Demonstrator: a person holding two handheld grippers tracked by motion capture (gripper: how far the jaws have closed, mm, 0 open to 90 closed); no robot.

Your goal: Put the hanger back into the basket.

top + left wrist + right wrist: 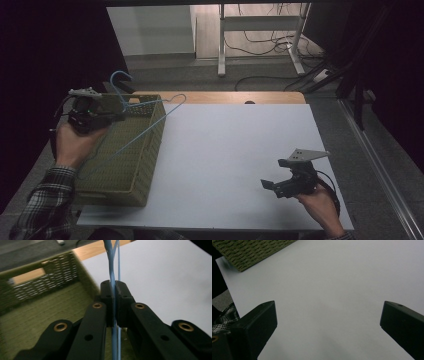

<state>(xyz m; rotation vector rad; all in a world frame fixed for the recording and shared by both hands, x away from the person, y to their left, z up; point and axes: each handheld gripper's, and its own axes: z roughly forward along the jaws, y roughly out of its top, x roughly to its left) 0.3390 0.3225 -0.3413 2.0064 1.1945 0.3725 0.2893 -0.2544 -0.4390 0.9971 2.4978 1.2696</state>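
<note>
While no writing seems legible, the left hand-held gripper (115, 298) clamps a blue hanger (145, 112); the right (328, 320) gapes.

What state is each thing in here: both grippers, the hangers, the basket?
left gripper: shut on the hangers, held over the basket
right gripper: open, nothing between its jaws, over bare table
hangers: two blue wire ones clamped together, lifted, slanting across the basket's rim
basket: upright at the table's left edge, open-topped
table: white top

Blue hanger (145, 120) — green (woven) basket (150, 150)
</note>
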